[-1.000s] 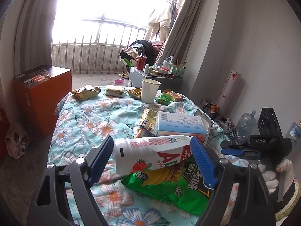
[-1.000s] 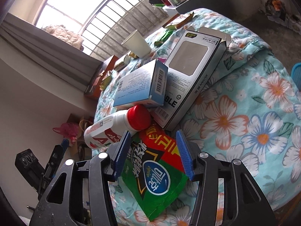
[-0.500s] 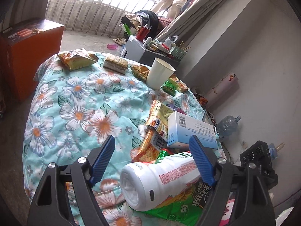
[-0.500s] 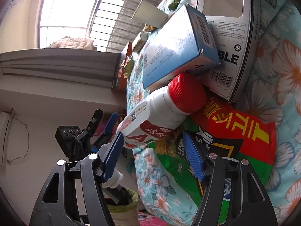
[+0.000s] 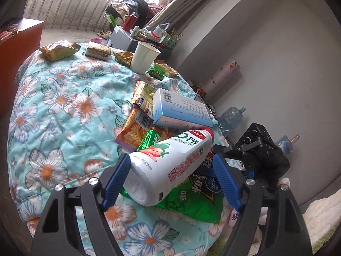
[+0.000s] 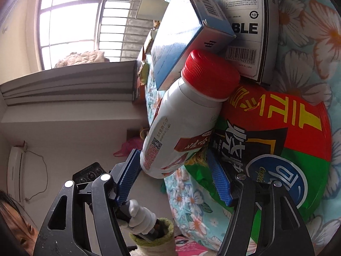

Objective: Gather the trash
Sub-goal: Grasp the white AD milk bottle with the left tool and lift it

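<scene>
Between both open grippers, bottle (image 5: 170,166)

Each gripper, left (image 5: 171,179) and right (image 6: 173,178), has black plastic arms with triangular cut-outs, silver screw heads and blue ribbed fingers (image 5: 116,176); the person's hand (image 6: 141,217) wears a white glove.

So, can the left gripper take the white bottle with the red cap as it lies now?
Probably yes. The left gripper is open, and its fingers already stand on either side of the white bottle, which lies on the green snack bag. Nothing sits between them.
</scene>
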The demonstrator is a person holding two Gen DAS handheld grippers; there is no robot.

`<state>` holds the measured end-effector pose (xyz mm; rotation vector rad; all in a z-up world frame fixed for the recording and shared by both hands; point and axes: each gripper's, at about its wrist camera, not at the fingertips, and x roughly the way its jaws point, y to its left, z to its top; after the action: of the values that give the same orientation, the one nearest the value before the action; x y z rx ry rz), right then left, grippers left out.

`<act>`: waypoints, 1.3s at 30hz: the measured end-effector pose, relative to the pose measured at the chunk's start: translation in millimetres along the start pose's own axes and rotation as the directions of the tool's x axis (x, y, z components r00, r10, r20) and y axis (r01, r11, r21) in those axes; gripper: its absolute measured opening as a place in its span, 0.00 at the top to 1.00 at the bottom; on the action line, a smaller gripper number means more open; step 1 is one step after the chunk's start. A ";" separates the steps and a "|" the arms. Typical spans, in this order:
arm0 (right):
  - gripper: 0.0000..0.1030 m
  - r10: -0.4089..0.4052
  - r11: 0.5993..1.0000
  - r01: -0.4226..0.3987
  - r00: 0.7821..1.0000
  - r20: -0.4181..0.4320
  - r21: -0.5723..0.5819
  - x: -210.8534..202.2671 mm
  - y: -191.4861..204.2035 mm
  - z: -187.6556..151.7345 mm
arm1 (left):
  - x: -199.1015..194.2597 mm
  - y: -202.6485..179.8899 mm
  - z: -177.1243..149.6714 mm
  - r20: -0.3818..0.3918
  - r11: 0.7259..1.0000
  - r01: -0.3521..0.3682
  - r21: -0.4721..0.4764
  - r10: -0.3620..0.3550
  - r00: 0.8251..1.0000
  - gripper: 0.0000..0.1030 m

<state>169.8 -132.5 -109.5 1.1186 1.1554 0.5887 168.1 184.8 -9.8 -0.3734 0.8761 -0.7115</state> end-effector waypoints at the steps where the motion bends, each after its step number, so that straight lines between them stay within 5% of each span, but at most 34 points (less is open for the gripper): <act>1: 0.39 0.001 1.000 -0.001 1.000 0.000 -0.001 -0.1 -1.4 0.3 | -1.7 -4.7 -5.2 -0.007 1.000 0.012 0.009 -0.012 1.000 0.26; 8: 0.40 0.008 1.000 -0.008 1.000 0.005 0.011 -10.5 -10.7 -3.3 | -3.3 -40.4 -45.0 -0.072 0.980 0.201 -0.001 -0.200 0.977 0.26; 10: 0.40 0.004 1.000 -0.005 1.000 0.016 0.019 -14.9 -15.3 -1.7 | -3.3 -49.8 -51.0 -0.070 0.979 0.206 0.013 -0.204 0.976 0.26; 16: 0.40 0.005 1.000 -0.005 0.999 0.042 0.004 -30.4 -22.6 -2.5 | -14.8 -62.8 -25.0 0.043 0.995 0.002 0.098 -0.007 0.999 0.25; 20: 0.40 0.010 1.000 -0.008 0.998 0.063 -0.022 -51.1 -26.1 -10.8 | 15.2 -82.3 0.6 -0.020 0.957 -0.118 0.263 0.128 0.992 0.24; 26: 0.39 -0.019 0.995 0.032 0.990 0.142 -0.089 -97.8 -29.0 -22.9 | 86.6 -90.9 9.0 -0.184 0.884 -0.193 0.427 0.294 0.938 0.24; 31: 0.39 -0.019 0.994 0.042 0.979 0.204 -0.105 -124.7 -35.3 -23.1 | 128.0 -76.7 12.3 -0.262 0.843 -0.294 0.451 0.439 0.859 0.23; 39: 0.39 -0.007 0.996 0.026 0.978 0.209 -0.090 -140.5 -47.7 -19.1 | 126.5 -86.3 7.4 -0.246 0.832 -0.350 0.430 0.481 0.842 0.33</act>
<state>95.8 -261.7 -95.0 1.0634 0.9470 0.4941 193.7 34.8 -27.9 0.2974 1.0865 -0.5136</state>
